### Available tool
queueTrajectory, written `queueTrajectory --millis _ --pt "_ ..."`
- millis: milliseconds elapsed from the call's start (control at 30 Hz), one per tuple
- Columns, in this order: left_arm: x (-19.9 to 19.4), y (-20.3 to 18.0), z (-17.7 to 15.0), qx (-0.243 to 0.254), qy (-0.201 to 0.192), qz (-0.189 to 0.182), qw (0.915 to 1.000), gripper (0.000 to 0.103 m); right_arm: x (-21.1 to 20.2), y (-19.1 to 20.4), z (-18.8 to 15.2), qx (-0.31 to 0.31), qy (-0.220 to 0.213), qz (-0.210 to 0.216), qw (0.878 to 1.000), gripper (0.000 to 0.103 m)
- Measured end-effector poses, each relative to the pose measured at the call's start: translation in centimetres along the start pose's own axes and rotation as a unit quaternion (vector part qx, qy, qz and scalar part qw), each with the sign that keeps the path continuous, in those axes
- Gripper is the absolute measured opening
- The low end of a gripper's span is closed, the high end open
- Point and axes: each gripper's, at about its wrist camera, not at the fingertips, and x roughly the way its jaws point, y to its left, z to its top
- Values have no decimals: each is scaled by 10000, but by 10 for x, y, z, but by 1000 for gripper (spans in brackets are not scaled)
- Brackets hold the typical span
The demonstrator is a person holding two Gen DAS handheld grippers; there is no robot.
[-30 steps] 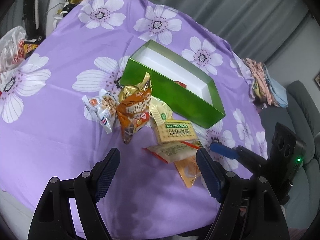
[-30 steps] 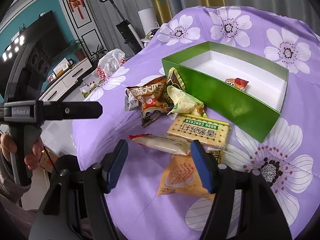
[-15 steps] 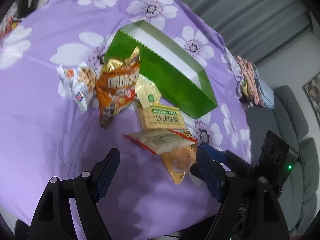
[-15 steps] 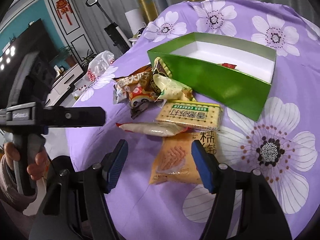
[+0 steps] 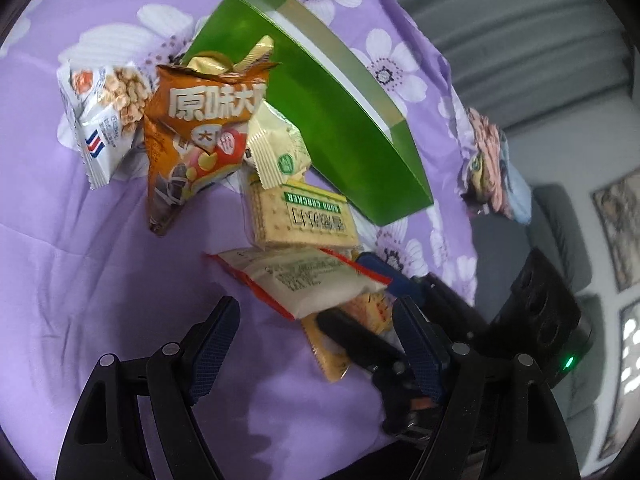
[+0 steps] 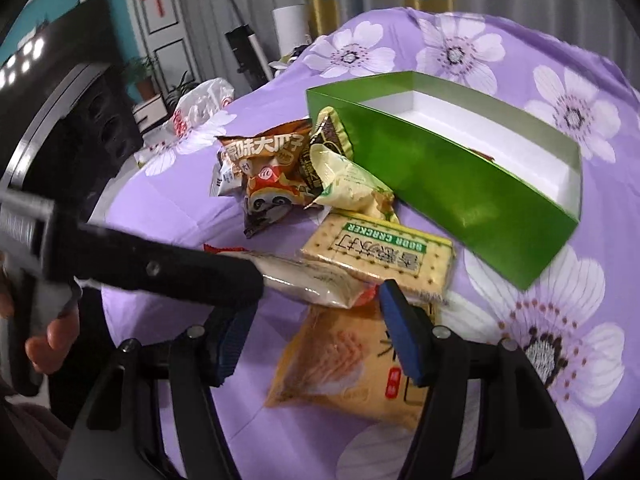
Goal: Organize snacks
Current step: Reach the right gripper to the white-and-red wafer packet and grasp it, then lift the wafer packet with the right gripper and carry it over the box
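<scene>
A green box (image 5: 340, 120) (image 6: 460, 184), white inside, lies on the purple flowered cloth (image 5: 80, 260). Before it are an orange seed bag (image 5: 192, 132), a white peanut packet (image 5: 104, 116), a pale yellow packet (image 5: 276, 148), a soda cracker pack (image 5: 304, 212) (image 6: 380, 256) and a white red-edged packet (image 5: 304, 280) (image 6: 308, 280). My left gripper (image 5: 314, 316) is open just short of the white packet. My right gripper (image 6: 316, 312) (image 5: 368, 304) straddles a yellow-orange packet (image 6: 348, 364). Its jaws are closing and the left pad is still clear of the packet.
A white plastic bag (image 6: 204, 100) lies at the cloth's far left. A heap of clothes (image 5: 492, 168) sits at the table's right edge, with a grey sofa (image 5: 560, 220) beyond. A hand (image 6: 52, 340) holds the left gripper's handle.
Both grippers have come down toward the snack pile. The right one now has the yellow-orange packet between narrower jaws. The left one has drawn close to the white red-edged packet.
</scene>
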Motion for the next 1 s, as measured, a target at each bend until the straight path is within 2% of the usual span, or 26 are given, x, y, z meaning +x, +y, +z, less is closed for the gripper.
queueTrajectory --millis 133,300,400,500,600,767,833,900,933,1000 --pt "3 8 9 -268 54 -164 9995 78 2 3 2 -199 -39 -38 9998 52" --pt "11 16 13 -574 289 -494 9967 77 0 10 1 -511 -137 -2 9986 29" --pt "9 21 16 -744 248 -599 9951 77 0 13 -1 -613 -161 29 9980 18" --pt "4 31 20 -983 209 -714 9924 77 -1 17 -4 -720 -141 17 9973 18" --pt "-1 37 21 -1083 178 -493 9927 77 0 19 -4 -707 -66 119 9974 20" --pt "-4 43 21 -1155 162 -278 9928 77 6 21 -3 -766 -29 10 9971 22" --pt "-6 48 20 -1244 192 -187 9919 68 8 28 -4 -953 -22 6 9954 26" --pt "-7 55 19 -1291 209 -105 9914 52 10 33 -4 -1065 -20 53 9943 31" --pt "-7 56 19 -1309 220 -81 9911 50 10 35 -4 -1094 -17 71 9940 31" --pt "-7 58 17 -1308 224 -10 9911 38 11 37 -5 -1173 -30 17 9931 27"
